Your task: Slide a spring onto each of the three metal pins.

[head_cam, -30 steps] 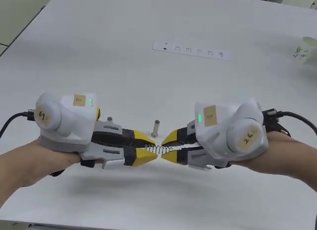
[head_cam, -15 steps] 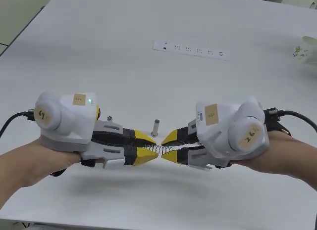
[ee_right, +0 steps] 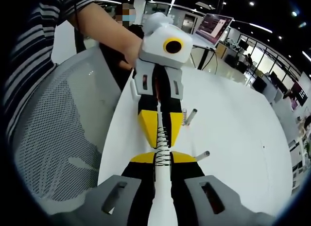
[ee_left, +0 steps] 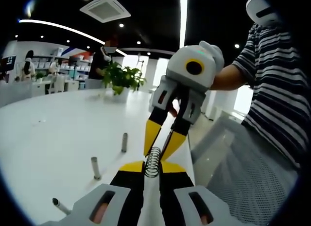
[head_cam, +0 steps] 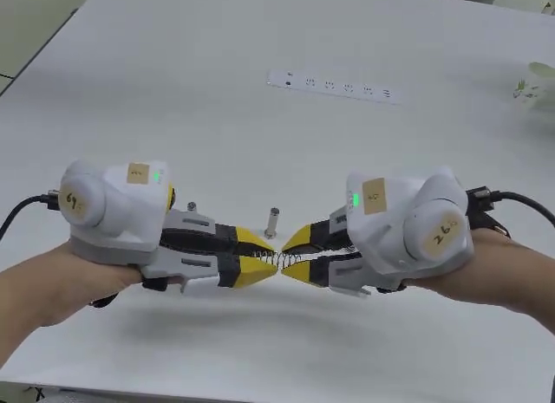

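Pinching one spring point(head_cam: 277, 263) from both ends, low in the middle of the head view: left gripper point(head_cam: 263, 267) and right gripper point(head_cam: 291, 265) tip to tip, jaws of each clamped on the coils. Likely passing it across for a grip that leaves one end free to thread. Standing just above on the table point(head_cam: 260, 117), a bare pin point(head_cam: 274, 222); further left, a second pin point(head_cam: 192, 209).

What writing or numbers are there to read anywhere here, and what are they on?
"69" (unsure), handwritten, on the round sticker on the left gripper.
"26", handwritten, on the round sticker on the right gripper.
Small square stickers on top of both grippers: too small to read.
Marks on the power strip: too small to read.
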Motion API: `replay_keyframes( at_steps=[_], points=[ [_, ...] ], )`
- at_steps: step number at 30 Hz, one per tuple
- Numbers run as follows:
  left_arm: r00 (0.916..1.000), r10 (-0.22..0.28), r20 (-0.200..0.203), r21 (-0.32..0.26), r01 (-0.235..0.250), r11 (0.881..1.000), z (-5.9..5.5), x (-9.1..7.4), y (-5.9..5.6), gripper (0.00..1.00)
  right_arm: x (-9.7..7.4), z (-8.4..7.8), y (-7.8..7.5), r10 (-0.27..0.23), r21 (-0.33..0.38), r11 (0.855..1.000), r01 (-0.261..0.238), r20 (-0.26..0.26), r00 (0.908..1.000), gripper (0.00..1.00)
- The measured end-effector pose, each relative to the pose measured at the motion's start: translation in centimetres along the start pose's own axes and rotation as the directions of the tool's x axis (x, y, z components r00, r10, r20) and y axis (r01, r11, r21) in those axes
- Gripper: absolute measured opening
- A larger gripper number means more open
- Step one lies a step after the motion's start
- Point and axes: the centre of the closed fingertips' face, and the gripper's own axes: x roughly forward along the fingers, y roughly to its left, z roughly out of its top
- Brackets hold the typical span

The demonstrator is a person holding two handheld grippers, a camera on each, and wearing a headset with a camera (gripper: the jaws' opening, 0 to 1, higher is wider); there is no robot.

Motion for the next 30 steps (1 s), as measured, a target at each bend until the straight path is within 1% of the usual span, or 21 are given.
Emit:
replay_keyframes(
  at_steps=[5, 9, 12, 14, 16, 22, 25, 30],
  points=[
    [0.9999, -0.014, -0.003, 0.000, 0.014, 1.000, 0.0, 0.0, -0.2, 0.03, 0.0, 0.0, 0.1, 0.001, 0.026, 1.000, -0.001, 0.013, 0.9999, 0.08],
    [0.9997, -0.025, -0.005, -0.005, 0.025, 1.000, -0.1, 0.0, -0.3, 0.02, 0.0, 0.0, 0.2, 0.000, 0.033, 0.999, 0.000, 0.015, 0.9999, 0.09],
    [0.9996, -0.030, -0.005, -0.006, 0.029, 1.000, -0.1, 0.0, -0.4, 0.02, 0.0, -0.6, 0.3, -0.003, 0.037, 0.999, 0.003, 0.003, 1.0000, 0.09],
    [0.9994, -0.034, -0.010, -0.006, 0.034, 0.999, -0.2, -0.1, -0.4, 0.02, 0.0, -1.0, 0.4, 0.002, 0.053, 0.999, -0.002, 0.005, 1.0000, 0.10],
    [0.9991, -0.039, -0.013, -0.003, 0.039, 0.999, -0.2, -0.1, -0.4, 0.02, 0.0, -1.3, 0.5, -0.001, 0.052, 0.999, 0.001, 0.001, 1.0000, 0.10],
    [0.9981, -0.058, -0.019, -0.004, 0.058, 0.998, -0.2, 0.1, -0.7, 0.02, 0.0, -0.9, 0.6, -0.002, 0.059, 0.998, 0.001, 0.022, 0.9998, 0.09],
    [0.9975, -0.065, -0.027, 0.002, 0.065, 0.998, -0.3, 0.2, -0.8, 0.02, 0.1, -1.1, 0.7, 0.003, 0.052, 0.999, -0.004, 0.013, 0.9999, 0.08],
    [0.9967, -0.074, -0.033, 0.006, 0.074, 0.997, -0.4, 0.1, -0.8, 0.03, 0.0, -1.0, 0.7, 0.003, 0.060, 0.998, -0.004, 0.012, 0.9999, 0.08]
  ],
)
